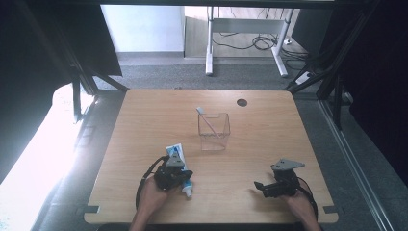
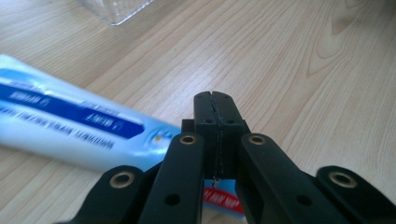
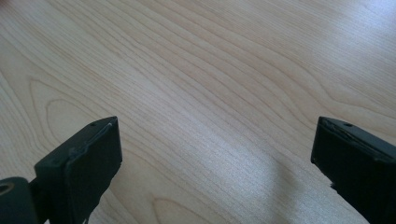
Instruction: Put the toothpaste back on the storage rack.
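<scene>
A blue and white toothpaste tube point(image 1: 176, 153) lies flat on the wooden table point(image 1: 269, 134), its white cap toward the front edge. My left gripper point(image 1: 185, 175) rests right over the tube's lower half. In the left gripper view the jaws of my left gripper point(image 2: 215, 100) are pressed together with nothing between them, and the tube point(image 2: 70, 126) runs from the left under them. A clear square cup point(image 1: 214, 131) at mid-table holds a toothbrush point(image 1: 208, 121) leaning inside. My right gripper point(image 1: 262, 187) sits near the front right, open, over bare wood point(image 3: 215, 154).
A round dark hole point(image 1: 242, 102) marks the table's far side. Black frame posts point(image 1: 337, 91) stand at both sides of the table. Beyond the far edge are grey carpet and a white desk's legs point(image 1: 210, 53) with cables.
</scene>
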### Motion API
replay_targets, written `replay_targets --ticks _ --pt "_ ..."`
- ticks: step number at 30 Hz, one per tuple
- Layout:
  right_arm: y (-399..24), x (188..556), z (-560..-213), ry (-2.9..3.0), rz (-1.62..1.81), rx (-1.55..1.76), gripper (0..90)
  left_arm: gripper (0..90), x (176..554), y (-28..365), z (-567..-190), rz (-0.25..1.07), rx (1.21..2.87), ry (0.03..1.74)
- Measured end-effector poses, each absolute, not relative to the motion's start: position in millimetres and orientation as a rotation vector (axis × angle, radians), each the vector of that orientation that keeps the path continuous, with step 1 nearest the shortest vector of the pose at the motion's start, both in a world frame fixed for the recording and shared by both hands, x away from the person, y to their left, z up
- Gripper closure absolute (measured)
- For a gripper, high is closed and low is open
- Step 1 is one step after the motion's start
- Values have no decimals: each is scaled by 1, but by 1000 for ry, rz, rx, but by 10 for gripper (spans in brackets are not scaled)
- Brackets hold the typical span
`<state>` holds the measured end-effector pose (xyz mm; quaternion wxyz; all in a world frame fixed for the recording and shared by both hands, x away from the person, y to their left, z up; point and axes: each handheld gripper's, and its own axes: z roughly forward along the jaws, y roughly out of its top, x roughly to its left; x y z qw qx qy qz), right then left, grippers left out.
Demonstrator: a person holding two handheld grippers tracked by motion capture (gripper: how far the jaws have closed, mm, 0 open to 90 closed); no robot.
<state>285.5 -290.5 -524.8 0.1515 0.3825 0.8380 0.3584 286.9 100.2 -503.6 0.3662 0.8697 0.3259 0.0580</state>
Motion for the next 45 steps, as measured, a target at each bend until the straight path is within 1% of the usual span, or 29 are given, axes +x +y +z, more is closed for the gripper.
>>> replay_targets --ticks 5,13,28,39,45 --pt "-290 285 -524 2405 1030 1090 22 898 288 88 -510 158 2299 842" --pt "-289 284 -524 2406 1025 1084 23 898 286 88 -513 146 2296 858" --pt "-289 284 -524 2408 1016 1080 26 897 280 116 -514 103 2298 892" --pt "-290 285 -524 2408 1009 1077 29 895 276 137 -514 139 2319 933" --pt "-290 285 -525 2409 1009 1075 30 896 277 148 -513 121 2311 955"
